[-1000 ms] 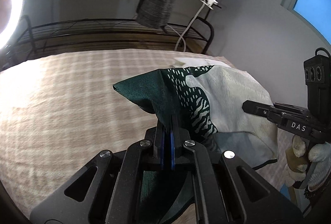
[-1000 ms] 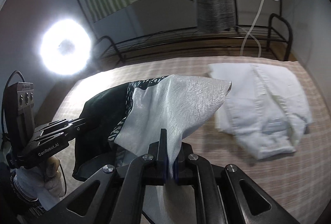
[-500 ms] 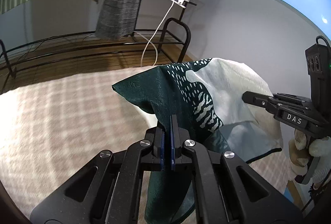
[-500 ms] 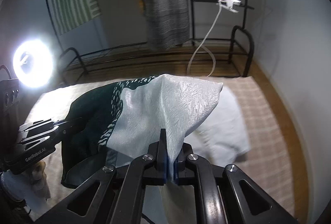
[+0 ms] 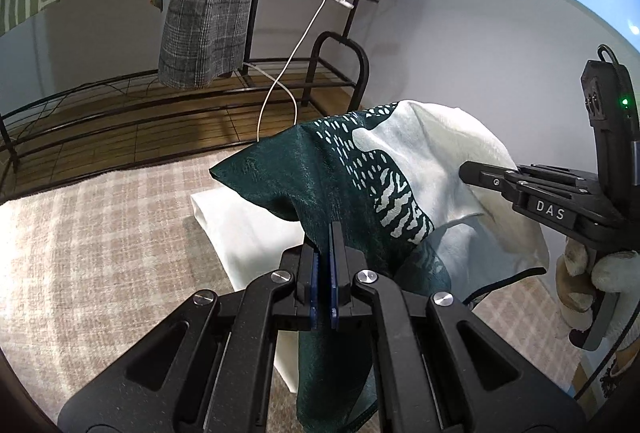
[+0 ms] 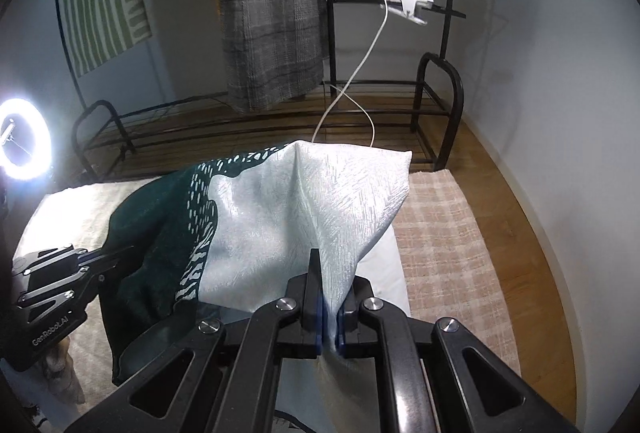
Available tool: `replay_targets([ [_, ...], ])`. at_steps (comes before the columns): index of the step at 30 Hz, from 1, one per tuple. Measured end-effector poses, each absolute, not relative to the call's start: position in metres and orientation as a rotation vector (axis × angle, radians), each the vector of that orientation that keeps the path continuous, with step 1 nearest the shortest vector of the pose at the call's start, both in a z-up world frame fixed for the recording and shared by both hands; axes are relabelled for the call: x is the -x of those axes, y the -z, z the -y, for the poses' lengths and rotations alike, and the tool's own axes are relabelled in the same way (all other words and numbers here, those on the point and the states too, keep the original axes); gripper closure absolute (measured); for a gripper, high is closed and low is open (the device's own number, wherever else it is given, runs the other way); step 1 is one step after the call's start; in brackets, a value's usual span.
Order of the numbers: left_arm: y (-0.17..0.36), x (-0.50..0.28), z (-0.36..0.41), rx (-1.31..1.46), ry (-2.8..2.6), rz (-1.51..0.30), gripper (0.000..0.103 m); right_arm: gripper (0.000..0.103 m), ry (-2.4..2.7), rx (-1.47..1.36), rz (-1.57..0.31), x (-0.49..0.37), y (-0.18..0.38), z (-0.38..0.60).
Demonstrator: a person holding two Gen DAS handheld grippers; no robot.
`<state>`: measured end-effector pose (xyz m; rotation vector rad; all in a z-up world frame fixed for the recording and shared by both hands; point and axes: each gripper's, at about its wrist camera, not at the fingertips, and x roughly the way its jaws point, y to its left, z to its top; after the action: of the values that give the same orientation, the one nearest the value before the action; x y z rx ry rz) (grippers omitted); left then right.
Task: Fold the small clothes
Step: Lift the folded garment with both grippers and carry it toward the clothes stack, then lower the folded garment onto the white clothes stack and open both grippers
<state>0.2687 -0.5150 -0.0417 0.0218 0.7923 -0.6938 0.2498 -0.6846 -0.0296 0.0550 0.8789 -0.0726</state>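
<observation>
Cloth [image 5: 360,189] hangs in the air between my two tools, a small piece printed dark green at one end and pale white at the other, with a band of white dashes and stripes where the colours meet. I take the folded white garment [image 5: 240,233] on the checked cover [image 5: 100,233] as my landmark: the cloth is held up above it, its lower edges drooping toward it, and I cannot tell whether they touch.

My left gripper [image 5: 324,273] is clenched on the dark green end; the fabric runs straight down between the blue pads and comes out below them. My right gripper [image 6: 326,297] is clamped the same way on the pale end, the material pinched into a ridge that rises from the fingers. In the left view the right tool reaches in from the side with its tip against the white fabric, and a gloved hand [image 5: 592,273] grips its handle.

Beyond the white garment, past the far edge of the checked cover, stands a black metal rack [image 6: 440,93] on a wooden floor. A grey plaid fabric [image 6: 272,13] hangs from it, and a white clip lamp [image 6: 408,5] is fastened to one of its bars, cable trailing down. A ring light [image 6: 24,137] glows off to the left of the garment in the right view.
</observation>
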Motion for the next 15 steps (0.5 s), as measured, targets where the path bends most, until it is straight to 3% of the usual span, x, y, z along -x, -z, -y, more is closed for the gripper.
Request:
replay_targets([
  [11, 0.054, -0.271, 0.522, -0.072, 0.679, -0.795, 0.101, 0.099, 0.14, 0.011, -0.95, -0.269, 0.066, 0.687],
  [13, 0.053, -0.271, 0.52, -0.079, 0.683, -0.798, 0.101, 0.091, 0.184, 0.03, -0.952, -0.27, 0.067, 0.689],
  [15, 0.05, -0.27, 0.518, -0.084, 0.681, -0.794, 0.101, 0.072, 0.214, 0.029, -0.944, -0.269, 0.065, 0.692],
])
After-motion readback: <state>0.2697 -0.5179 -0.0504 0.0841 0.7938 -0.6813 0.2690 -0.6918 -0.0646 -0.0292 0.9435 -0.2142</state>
